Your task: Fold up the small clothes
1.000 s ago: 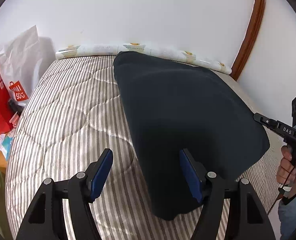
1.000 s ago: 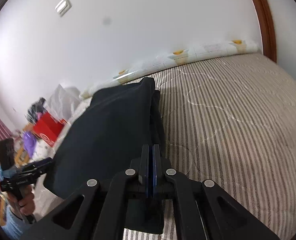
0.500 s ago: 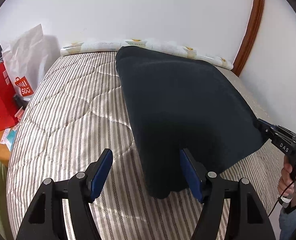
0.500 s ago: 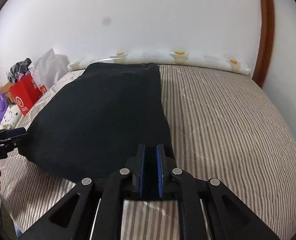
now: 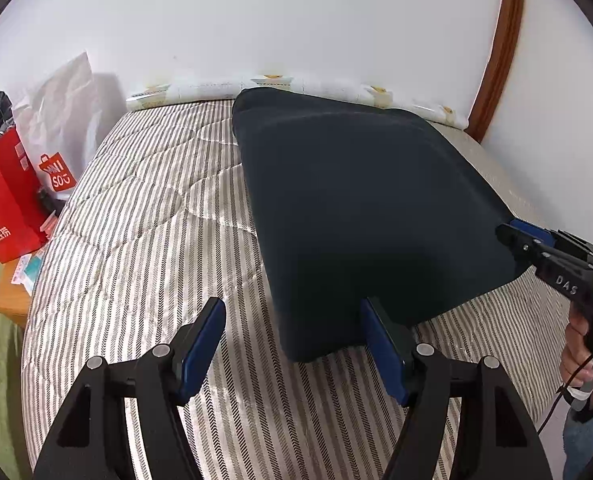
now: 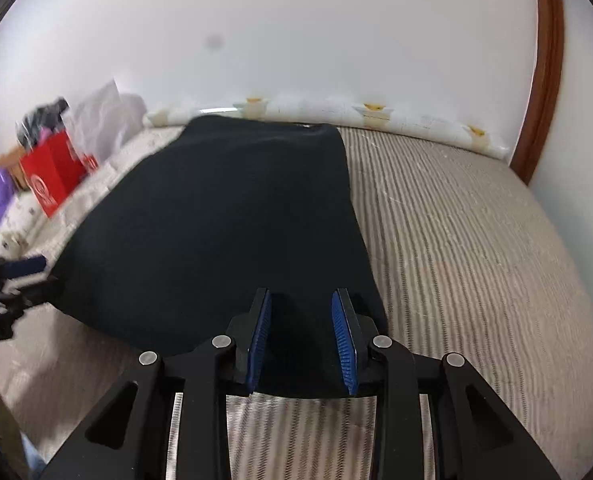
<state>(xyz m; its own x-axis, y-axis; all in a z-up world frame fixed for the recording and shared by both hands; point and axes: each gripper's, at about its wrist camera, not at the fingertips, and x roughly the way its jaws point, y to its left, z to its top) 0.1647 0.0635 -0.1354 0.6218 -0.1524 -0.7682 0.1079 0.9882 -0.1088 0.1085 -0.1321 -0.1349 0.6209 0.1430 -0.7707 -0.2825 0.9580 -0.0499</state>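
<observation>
On the left, the left gripper (image 5: pixel 292 344) hangs spread wide at the near left corner of the dark garment (image 5: pixel 360 216), which lies flat on the striped mattress (image 5: pixel 144 240); nothing is pinched. The right gripper (image 6: pixel 302 340) has just been opening, cloth lying loose between its pads. Pulling away carelessly could snag the edge and spoil the fold.

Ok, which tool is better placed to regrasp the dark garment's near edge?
Right, probably. The right tool has just been opening, the dark garment filling its gap; the left tool, open, straddles mostly striped mattress.
</observation>
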